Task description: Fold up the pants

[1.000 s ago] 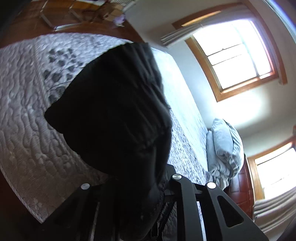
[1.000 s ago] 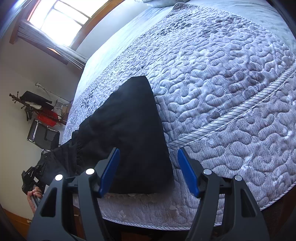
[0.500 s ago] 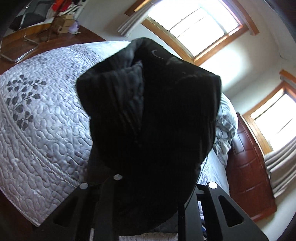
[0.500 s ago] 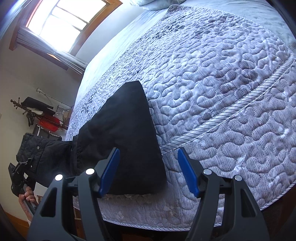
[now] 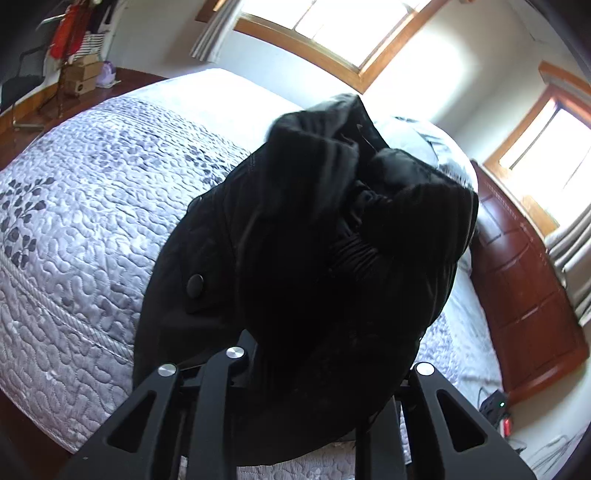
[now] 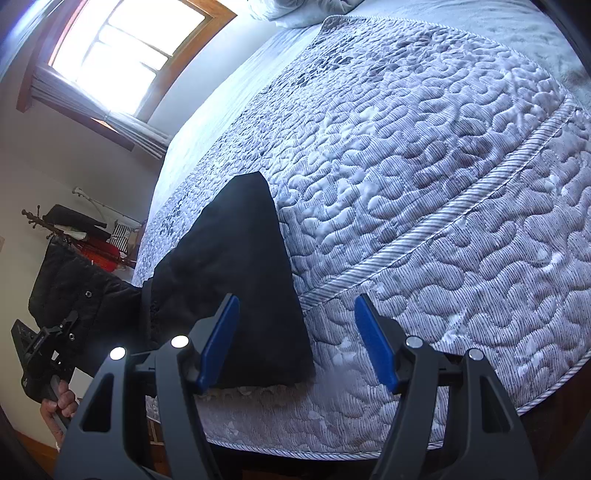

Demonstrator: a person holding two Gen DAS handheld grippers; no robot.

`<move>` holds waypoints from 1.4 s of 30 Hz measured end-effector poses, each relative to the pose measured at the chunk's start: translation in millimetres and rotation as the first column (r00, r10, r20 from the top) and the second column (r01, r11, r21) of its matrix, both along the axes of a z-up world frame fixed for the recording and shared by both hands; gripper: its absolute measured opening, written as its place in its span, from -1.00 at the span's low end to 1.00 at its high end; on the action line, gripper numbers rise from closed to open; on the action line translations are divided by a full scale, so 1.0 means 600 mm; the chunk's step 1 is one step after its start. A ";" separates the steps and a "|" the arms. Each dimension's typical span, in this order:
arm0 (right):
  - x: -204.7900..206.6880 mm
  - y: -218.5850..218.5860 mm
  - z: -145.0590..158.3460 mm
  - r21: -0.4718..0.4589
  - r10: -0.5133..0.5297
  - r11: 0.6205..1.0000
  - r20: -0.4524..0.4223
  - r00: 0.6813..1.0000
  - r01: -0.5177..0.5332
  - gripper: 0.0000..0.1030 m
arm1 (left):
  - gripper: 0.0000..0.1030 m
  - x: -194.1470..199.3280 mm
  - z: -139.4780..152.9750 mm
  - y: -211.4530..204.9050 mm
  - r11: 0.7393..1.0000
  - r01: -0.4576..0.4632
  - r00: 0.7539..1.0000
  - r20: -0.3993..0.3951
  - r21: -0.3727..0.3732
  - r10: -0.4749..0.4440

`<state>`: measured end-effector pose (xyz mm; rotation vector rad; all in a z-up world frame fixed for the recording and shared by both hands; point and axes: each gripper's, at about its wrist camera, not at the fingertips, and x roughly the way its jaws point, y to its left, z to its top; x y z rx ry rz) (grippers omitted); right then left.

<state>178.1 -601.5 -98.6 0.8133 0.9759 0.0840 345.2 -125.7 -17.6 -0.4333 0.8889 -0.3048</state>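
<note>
Pants (image 6: 240,280) hem at bed (image 6: 443,184) edge; quilt rightward bare.

Bright daylight, blown-out windows (image 5: 332,26), strong fisheye bending, dark vignetted corners

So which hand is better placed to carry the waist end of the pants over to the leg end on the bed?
Left. The left gripper already holds the bunched waist end of the pants lifted off the quilt. The right gripper has open, empty jaws over the leg end.
</note>
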 end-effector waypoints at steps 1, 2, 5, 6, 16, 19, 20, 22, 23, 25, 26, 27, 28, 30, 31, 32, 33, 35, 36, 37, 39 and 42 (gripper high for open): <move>0.000 0.000 -0.001 0.004 0.000 1.000 0.001 1.000 0.000 0.28 | -0.61 0.002 -0.004 -0.009 1.000 0.008 1.000 -0.002 0.012 -0.008; -0.001 0.000 -0.002 0.007 -0.002 1.000 0.002 1.000 0.002 0.28 | -0.61 -0.016 -0.010 -0.008 1.000 0.015 1.000 -0.002 0.021 -0.015; -0.002 -0.001 -0.004 0.013 -0.004 1.000 0.004 1.000 0.004 0.28 | -0.61 -0.008 -0.024 -0.043 0.997 0.039 0.999 -0.007 0.061 -0.039; -0.002 -0.001 -0.006 0.015 -0.005 1.000 0.005 1.000 0.005 0.28 | -0.61 -0.003 -0.029 -0.046 0.996 0.047 0.999 -0.007 0.080 -0.047; 0.007 0.002 -0.003 0.016 0.001 1.000 0.019 1.000 -0.001 0.28 | -0.54 0.006 -0.085 -0.107 0.973 0.128 0.992 -0.047 0.191 -0.121; 0.009 0.003 0.003 0.005 0.008 1.000 0.030 1.000 -0.008 0.28 | -0.51 -0.017 -0.087 -0.126 0.964 0.152 0.988 -0.060 0.217 -0.142; 0.010 0.004 0.005 0.004 0.010 1.000 0.034 0.999 -0.010 0.28 | -0.50 -0.016 -0.093 -0.134 0.958 0.162 0.986 -0.064 0.236 -0.151; 0.010 0.004 0.008 0.002 0.012 1.000 0.040 0.999 -0.012 0.28 | -0.46 -0.017 -0.086 -0.149 0.951 0.177 0.984 -0.068 0.255 -0.165; 0.010 0.005 0.009 0.001 0.014 1.000 0.041 0.999 -0.014 0.28 | -0.45 -0.016 -0.092 -0.157 0.943 0.188 0.982 -0.073 0.275 -0.175; 0.011 0.006 0.012 -0.002 0.018 1.000 0.045 0.999 -0.018 0.28 | -0.37 -0.025 -0.106 -0.167 0.932 0.208 0.978 -0.077 0.298 -0.194; 0.011 0.008 0.013 -0.002 0.021 1.000 0.047 0.999 -0.021 0.28 | -0.29 -0.026 -0.107 -0.169 0.928 0.216 0.976 -0.082 0.304 -0.200; 0.011 0.009 0.013 -0.002 0.023 1.000 0.047 0.999 -0.023 0.28 | -0.19 -0.032 -0.110 -0.166 0.923 0.229 0.973 -0.091 0.308 -0.212; 0.011 0.011 0.014 -0.003 0.025 1.000 0.047 0.999 -0.025 0.28 | -0.13 -0.036 -0.114 -0.173 0.920 0.241 0.970 -0.096 0.310 -0.221; 0.012 0.014 0.015 -0.004 0.030 1.000 0.050 0.998 -0.030 0.28 | -0.02 -0.044 -0.118 -0.179 0.912 0.258 0.966 -0.101 0.318 -0.238; 0.013 0.016 0.015 -0.004 0.032 0.999 0.050 0.998 -0.032 0.28 | 0.01 -0.046 -0.119 -0.180 0.910 0.263 0.965 -0.100 0.320 -0.244; 0.013 0.017 0.016 -0.004 0.035 0.999 0.051 0.998 -0.035 0.28 | 0.06 -0.049 -0.121 -0.180 0.909 0.269 0.963 -0.102 0.319 -0.249; 0.014 0.019 0.016 -0.003 0.037 0.999 0.052 0.998 -0.037 0.28 | 0.09 -0.051 -0.122 -0.181 0.909 0.272 0.962 -0.103 0.316 -0.252; 0.014 0.022 0.018 -0.004 0.040 0.999 0.052 0.998 -0.040 0.28 | 0.18 -0.055 -0.120 -0.177 0.911 0.280 0.960 -0.104 0.304 -0.260; 0.015 0.023 0.020 -0.004 0.042 0.999 0.056 0.998 -0.042 0.29 | 0.27 -0.058 -0.121 -0.175 0.913 0.286 0.958 -0.108 0.291 -0.266; 0.015 0.024 0.023 -0.005 0.042 0.999 0.059 0.997 -0.042 0.31 | 0.31 -0.060 -0.120 -0.173 0.916 0.293 0.956 -0.114 0.276 -0.271; 0.017 0.026 0.032 -0.009 0.040 0.999 0.070 0.997 -0.039 0.36 | 0.42 -0.065 -0.114 -0.166 0.921 0.299 0.953 -0.123 0.250 -0.276; 0.020 0.029 0.053 -0.003 0.040 0.999 0.110 0.993 -0.040 0.45 | 0.52 -0.077 -0.101 -0.153 0.924 0.306 0.951 -0.119 0.228 -0.286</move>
